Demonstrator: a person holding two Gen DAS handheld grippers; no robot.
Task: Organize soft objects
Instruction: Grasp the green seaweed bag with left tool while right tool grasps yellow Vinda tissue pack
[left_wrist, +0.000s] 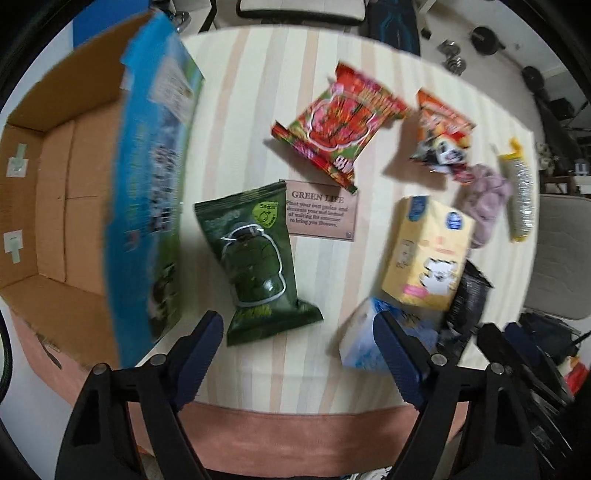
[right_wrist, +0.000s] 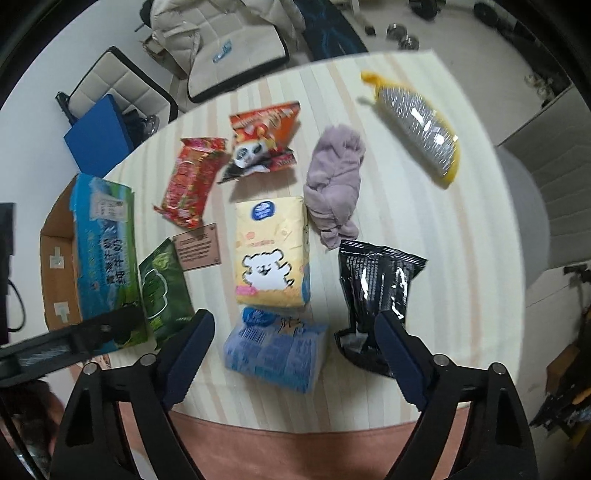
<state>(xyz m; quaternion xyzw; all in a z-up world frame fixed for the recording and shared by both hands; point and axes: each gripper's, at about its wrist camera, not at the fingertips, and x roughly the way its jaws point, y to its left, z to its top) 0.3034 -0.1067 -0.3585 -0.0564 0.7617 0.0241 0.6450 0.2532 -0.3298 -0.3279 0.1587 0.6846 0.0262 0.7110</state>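
Both grippers over striped table (left_wrist: 258, 92), left gripper (left_wrist: 299, 354) and right gripper (right_wrist: 295, 350) fingers apart, nothing clamped; snack bags, tissue packs and lilac cloth (right_wrist: 334, 184) scattered mid-frame, open cardboard box (left_wrist: 55, 192) at left edge

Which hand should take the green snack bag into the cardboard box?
Left, probably. Its open tool sits over the green snack bag, beside the cardboard box. The right tool is over the blue tissue pack.
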